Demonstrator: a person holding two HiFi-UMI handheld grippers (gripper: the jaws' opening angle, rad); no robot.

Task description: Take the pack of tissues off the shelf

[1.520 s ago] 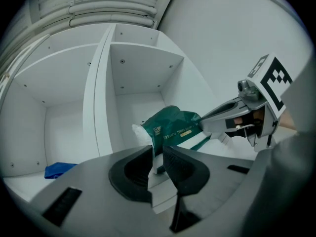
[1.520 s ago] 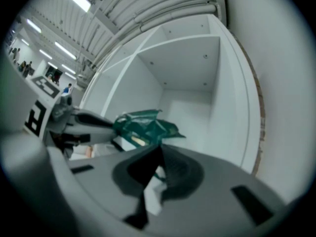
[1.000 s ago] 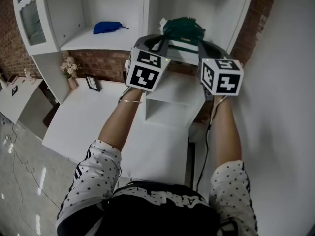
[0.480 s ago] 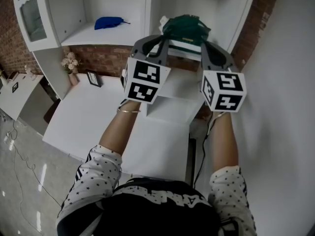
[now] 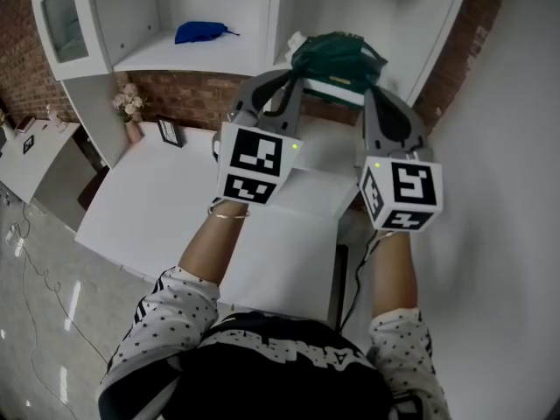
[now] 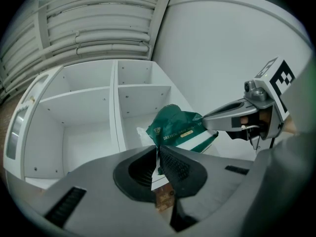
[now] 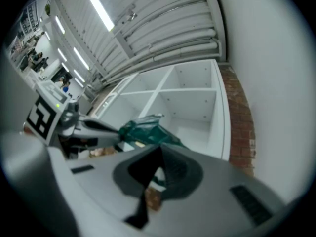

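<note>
The pack of tissues [image 5: 337, 58] sat at the upper centre of the head view, at the front edge of the right compartment of the white shelf [image 5: 179, 58]. Whether it rested on the board or hung just clear of it could not be told. The left tool [image 5: 284, 81] was clenched on the pack's near left edge; in its own view the jaws met on a fold of white and green wrapper [image 6: 158, 149]. The right tool [image 5: 372, 94] was likewise clenched on the opposite edge, with wrapper pinched between its jaws [image 7: 159, 152].

The pack looked light and soft: a crinkled green film bag that bulged and creased, probably slippery and yielding. A pinch on loose film alone could slide or tear, so the surer hold seemed to be deeper, over the firmer tissue block, with the 2 tools on opposite ends. A blue cloth [image 5: 201, 31] lay in the upper left compartment, well apart, above the desk [image 5: 166, 208].
</note>
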